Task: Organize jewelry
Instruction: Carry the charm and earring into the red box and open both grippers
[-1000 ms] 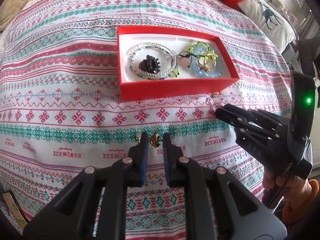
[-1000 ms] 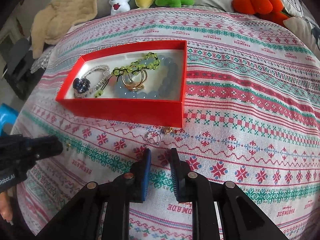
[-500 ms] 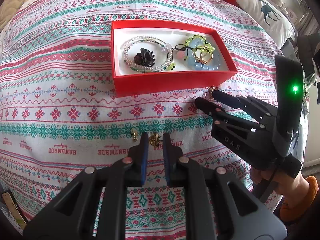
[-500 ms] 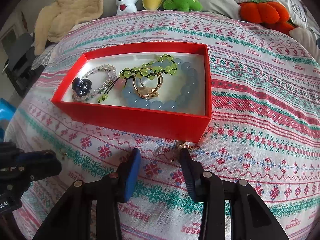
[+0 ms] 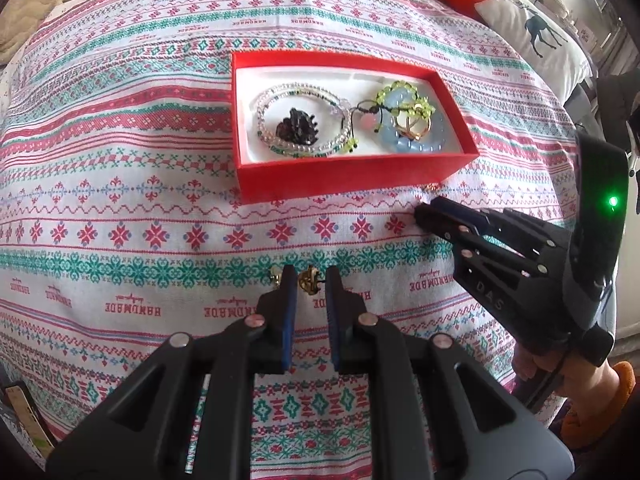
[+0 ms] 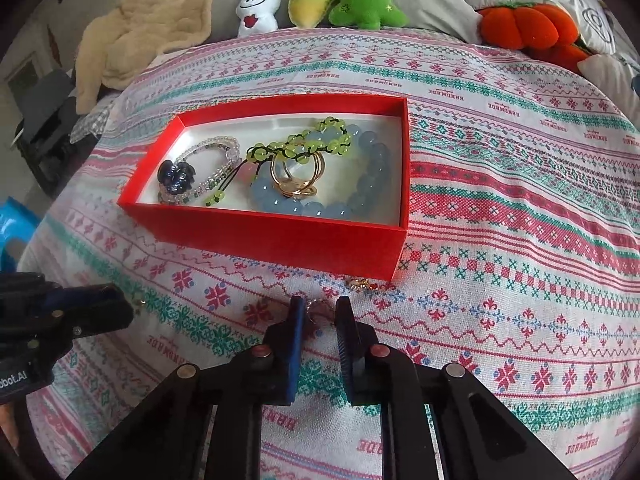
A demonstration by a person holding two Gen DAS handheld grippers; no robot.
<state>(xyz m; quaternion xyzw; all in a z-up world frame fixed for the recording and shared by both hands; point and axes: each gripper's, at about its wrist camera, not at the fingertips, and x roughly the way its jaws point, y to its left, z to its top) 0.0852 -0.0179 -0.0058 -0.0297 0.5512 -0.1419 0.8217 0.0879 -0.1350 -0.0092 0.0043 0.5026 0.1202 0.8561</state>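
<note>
A red box (image 5: 352, 178) (image 6: 280, 240) lies on the patterned cloth and holds bead bracelets, gold rings and a dark charm. My left gripper (image 5: 309, 280) is open low over the cloth, with a small gold earring (image 5: 308, 279) between its fingertips and another gold piece (image 5: 274, 275) just left of them. My right gripper (image 6: 319, 312) is open on the cloth in front of the box, its fingertips around a small silver ring (image 6: 320, 307). A gold trinket (image 6: 362, 283) lies by the box's near right corner. The right gripper also shows in the left wrist view (image 5: 430, 216).
Plush toys (image 6: 348, 2), an orange pumpkin cushion (image 6: 528, 26) and a beige blanket (image 6: 152, 24) line the far edge of the bed. A deer-print pillow (image 5: 536, 36) lies at the right. The left gripper's tip (image 6: 80, 312) is at the left of the right wrist view.
My right gripper has moved forward toward the box, opened wider and then narrowed around the silver ring. My left gripper has stayed over the gold earring.
</note>
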